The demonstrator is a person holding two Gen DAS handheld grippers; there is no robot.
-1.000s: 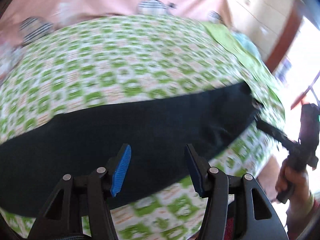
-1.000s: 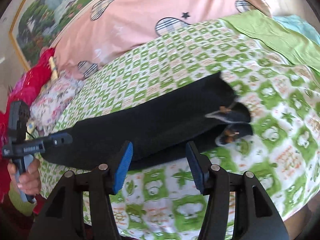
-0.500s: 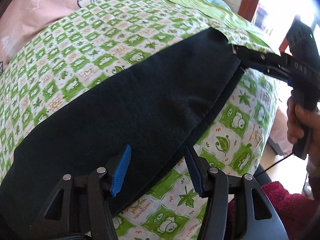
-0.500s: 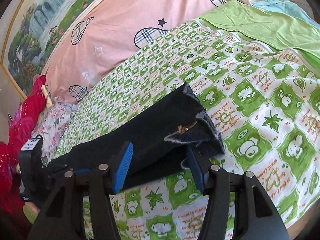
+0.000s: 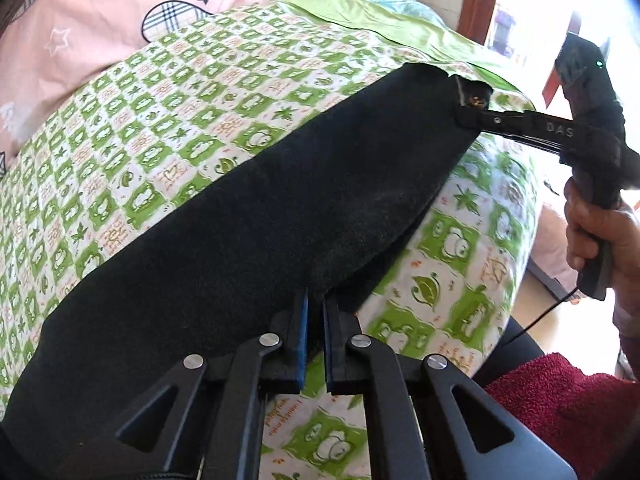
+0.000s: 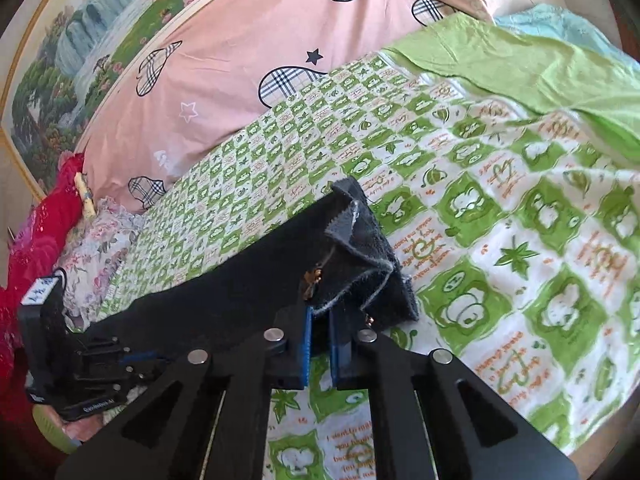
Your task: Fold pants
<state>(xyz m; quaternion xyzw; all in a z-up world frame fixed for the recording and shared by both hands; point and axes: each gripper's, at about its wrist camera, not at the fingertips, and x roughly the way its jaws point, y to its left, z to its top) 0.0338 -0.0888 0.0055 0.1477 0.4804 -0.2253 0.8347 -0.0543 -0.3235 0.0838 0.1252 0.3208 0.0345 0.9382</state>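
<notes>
Lying pinched between both jaws, pants [image 5: 256, 216].

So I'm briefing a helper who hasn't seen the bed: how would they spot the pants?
On the green-and-white frog-print bedspread, near its front edge, lie the pants, one long black strip. It is the only dark, plain fabric there, pinched by a gripper at each end.

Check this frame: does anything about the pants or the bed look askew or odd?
One thing: the end of the pants held by the right gripper is bunched and folded over, with pale raw edges showing. The rest lies flat on the green checked sheet, with the left gripper pinching the near edge.
</notes>
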